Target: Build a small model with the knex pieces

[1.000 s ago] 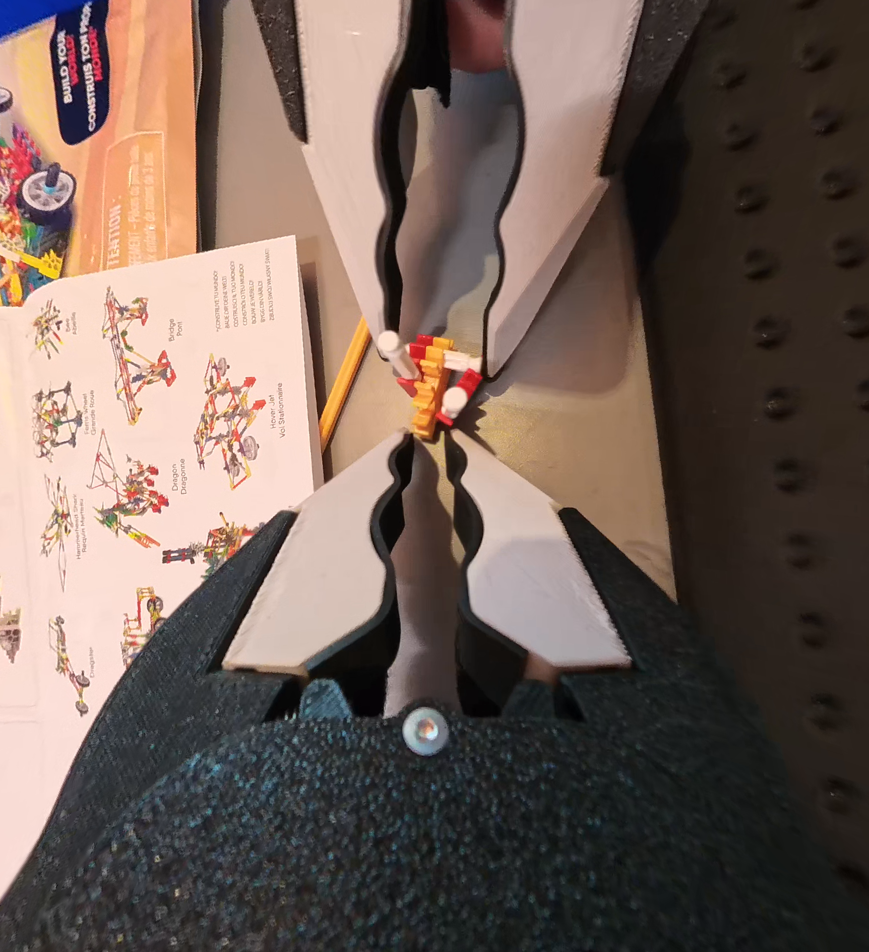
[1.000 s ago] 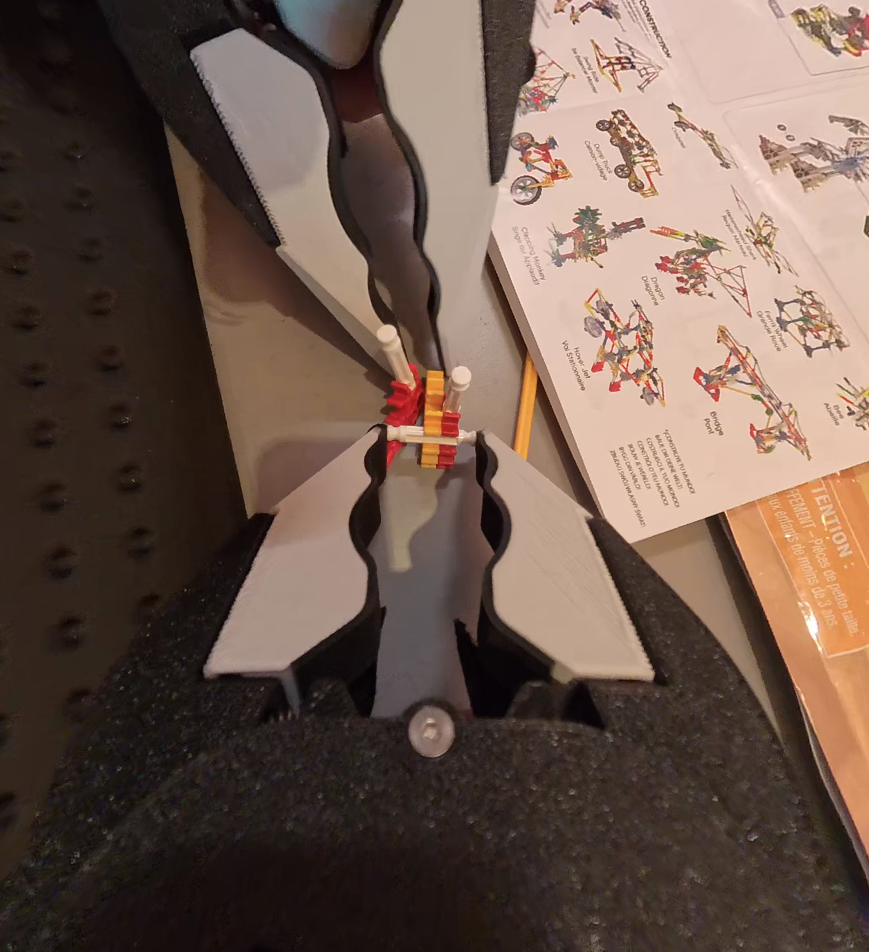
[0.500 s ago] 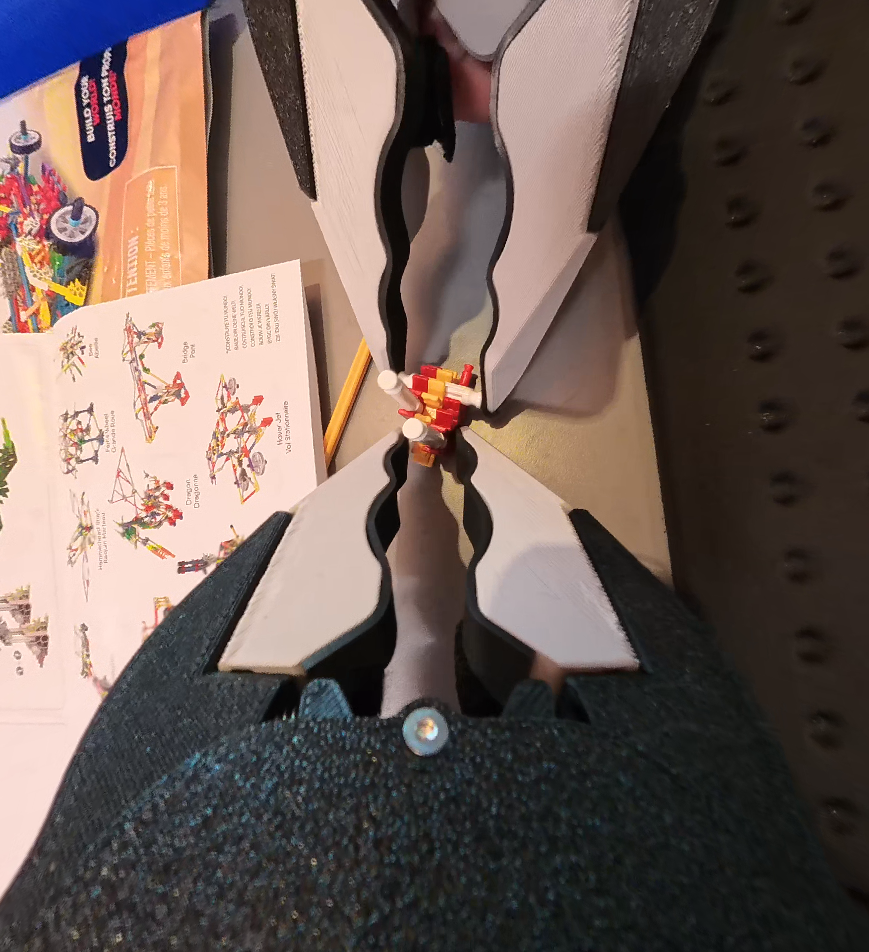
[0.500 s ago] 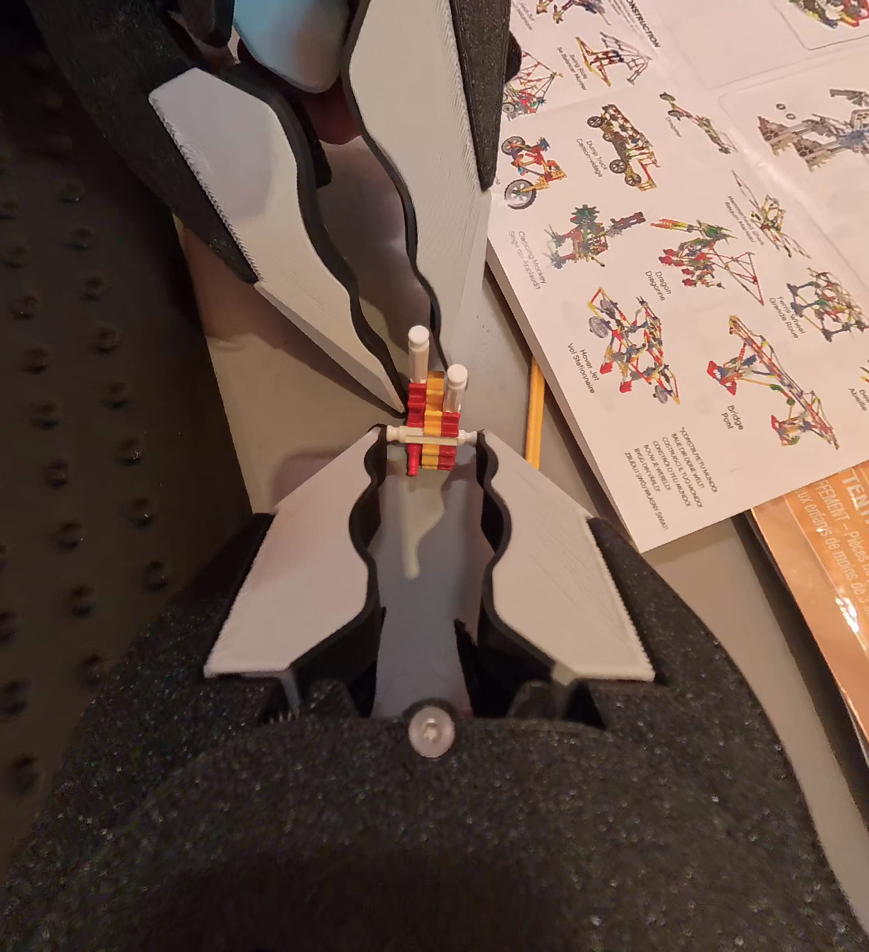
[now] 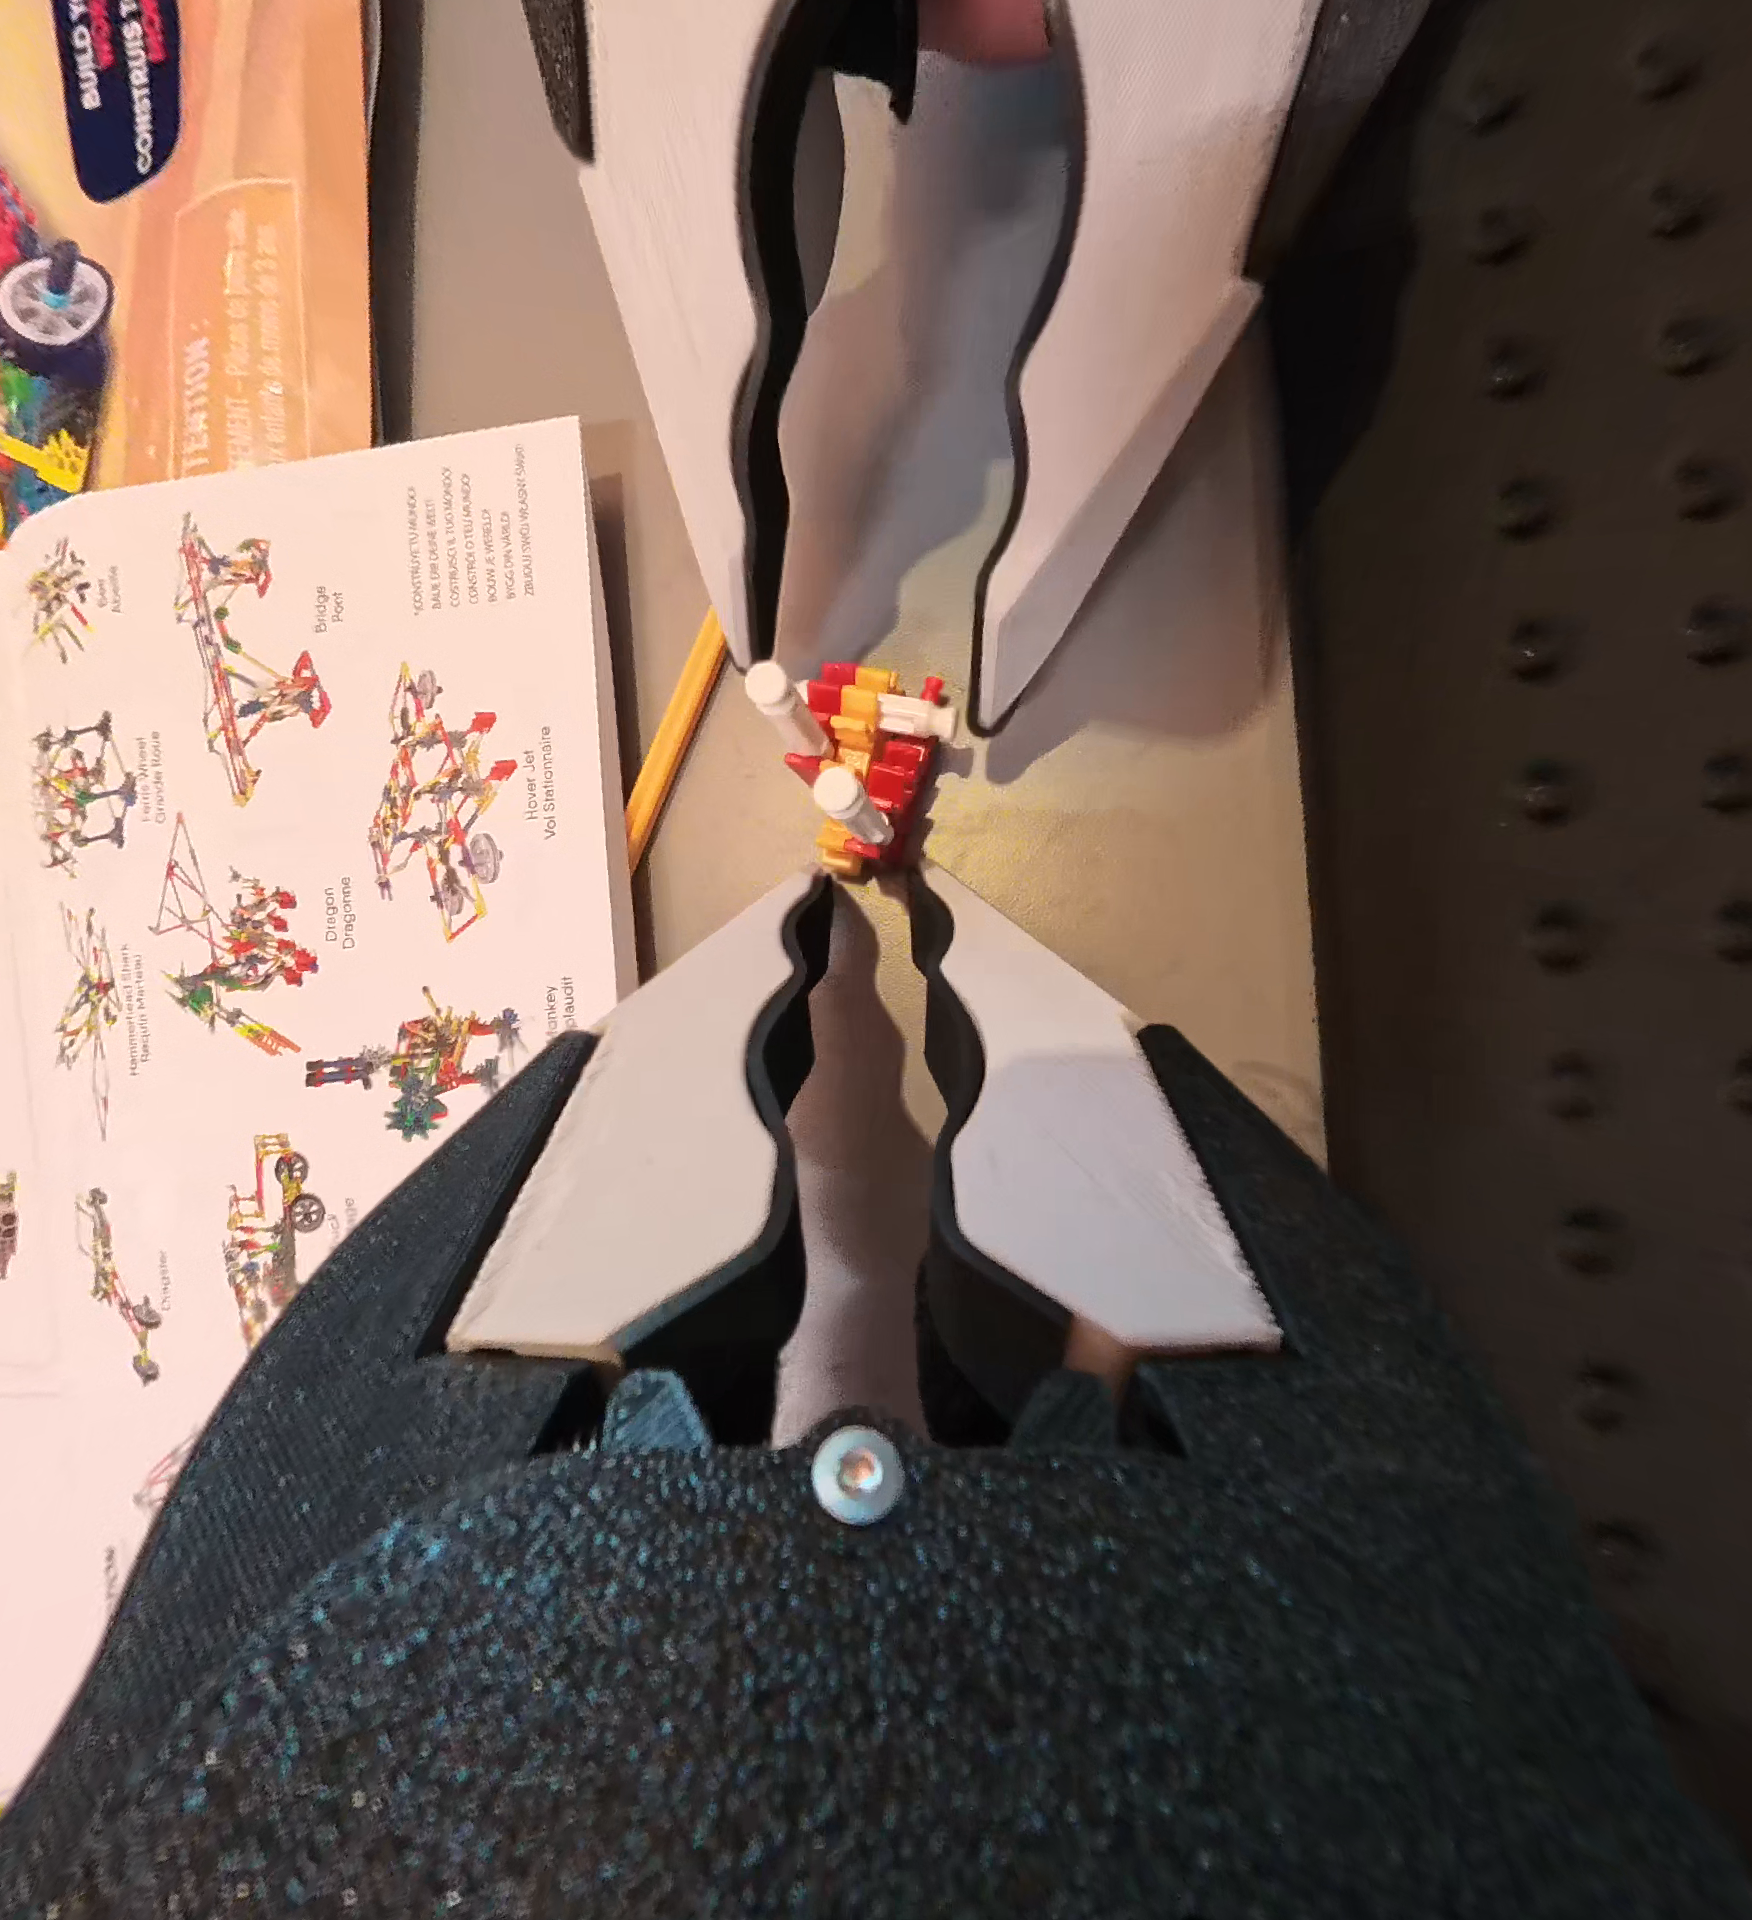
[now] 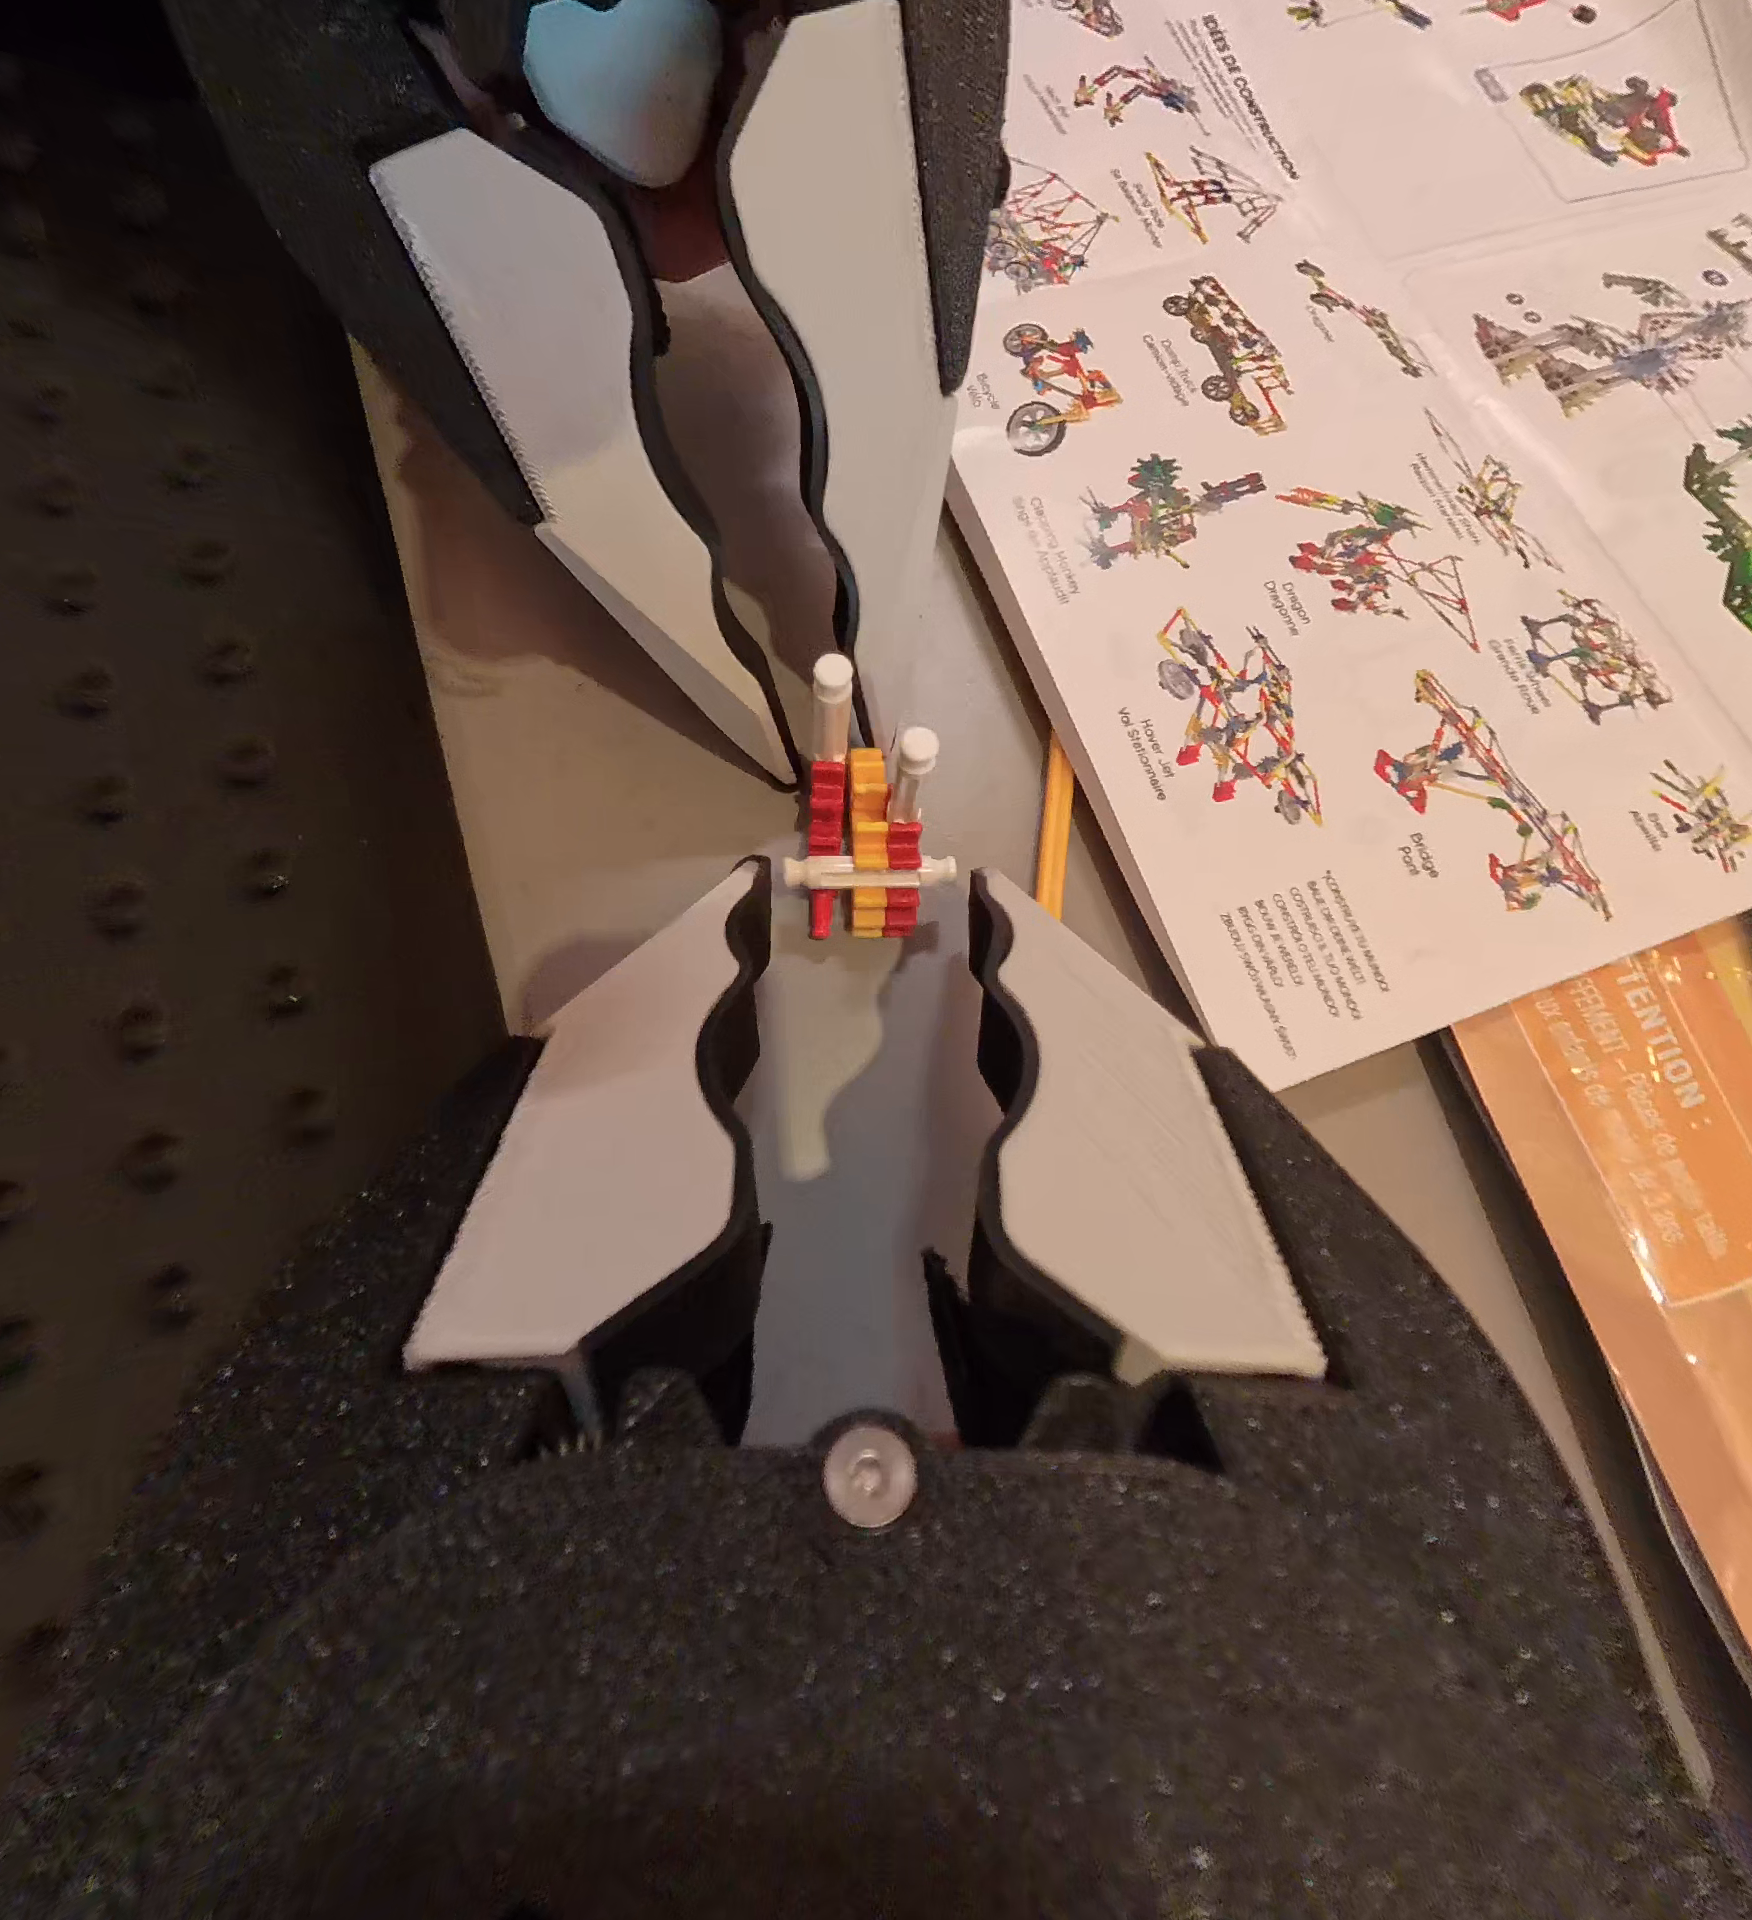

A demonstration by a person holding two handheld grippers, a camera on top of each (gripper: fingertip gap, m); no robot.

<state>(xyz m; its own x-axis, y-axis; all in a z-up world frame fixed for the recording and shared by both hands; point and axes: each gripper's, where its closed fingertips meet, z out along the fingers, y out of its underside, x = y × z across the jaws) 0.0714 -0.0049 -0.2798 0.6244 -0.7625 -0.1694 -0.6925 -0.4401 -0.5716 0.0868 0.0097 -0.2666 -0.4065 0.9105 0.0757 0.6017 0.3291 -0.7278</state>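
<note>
- Grey tabletop (image 5: 1111,914) runs as a strip between a dark studded mat (image 5: 1578,935) on one side and printed matter on the other: an open instruction booklet (image 5: 311,831) showing small coloured models, and beyond it an orange toy box (image 5: 228,260).
- A thin yellow rod (image 5: 674,727) lies on the table, just beside the booklet's edge.
- Between the two tools sits a small cluster of red and yellow connector pieces (image 5: 867,769) with short white rods (image 6: 830,707) stuck through it.
- The left gripper (image 5: 867,883) has its fingers closed down to a narrow gap, and the tips pinch the yellow end of the cluster.
- The right gripper (image 6: 867,883) meets it head-on; its fingers stand somewhat apart, and the crosswise white rod spans the gap with its ends at or just off the tips. Whether they truly clamp it I cannot tell.
- Risk, as I judge it: each hold is only at the very tips on a tiny, knobbly part, so any twist or uneven push could pop a piece loose or let the cluster spin out and drop onto the table or mat.
- Containers: the only one in view is the toy box, and its contents are not visible.
</note>
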